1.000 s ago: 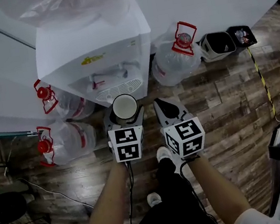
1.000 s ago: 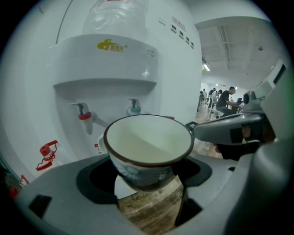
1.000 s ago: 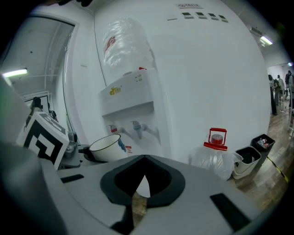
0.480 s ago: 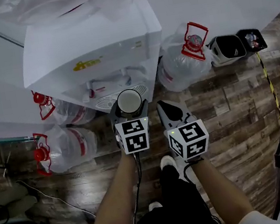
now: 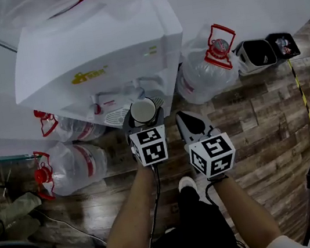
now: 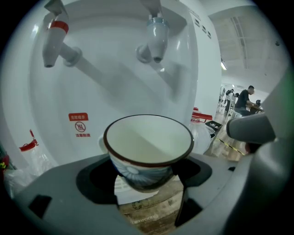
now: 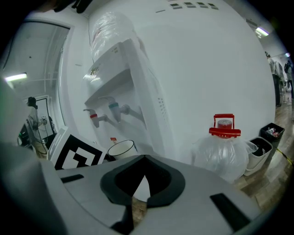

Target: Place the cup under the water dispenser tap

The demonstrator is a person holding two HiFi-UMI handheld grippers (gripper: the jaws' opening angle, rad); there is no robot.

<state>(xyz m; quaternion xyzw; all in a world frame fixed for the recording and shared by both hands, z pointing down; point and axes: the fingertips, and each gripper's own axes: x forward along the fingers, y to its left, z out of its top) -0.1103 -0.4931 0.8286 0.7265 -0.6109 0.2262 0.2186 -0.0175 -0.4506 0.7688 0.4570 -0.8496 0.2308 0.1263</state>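
Holding the cup [image 5: 143, 110] upright, the left hand-held gripper [image 5: 143, 115] is at the water dispenser [image 5: 96, 54] front, with the right hand-held gripper [image 5: 189, 122] just to its right. Left gripper view: jaws clamp the cup, blue tap [image 6: 155, 36] above. Right gripper view: jaws closed, empty.

Glossy glazed cup [image 6: 148, 147]; smooth white plastic dispenser [image 5: 102, 53]; matt wood-plank floor [image 5: 258, 109].

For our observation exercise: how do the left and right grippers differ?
The left gripper is shut on the cup; the right gripper is shut on nothing. The left gripper is up at the water dispenser, near its taps; the right gripper is beside it, over the wooden floor. Both carry a marker cube.
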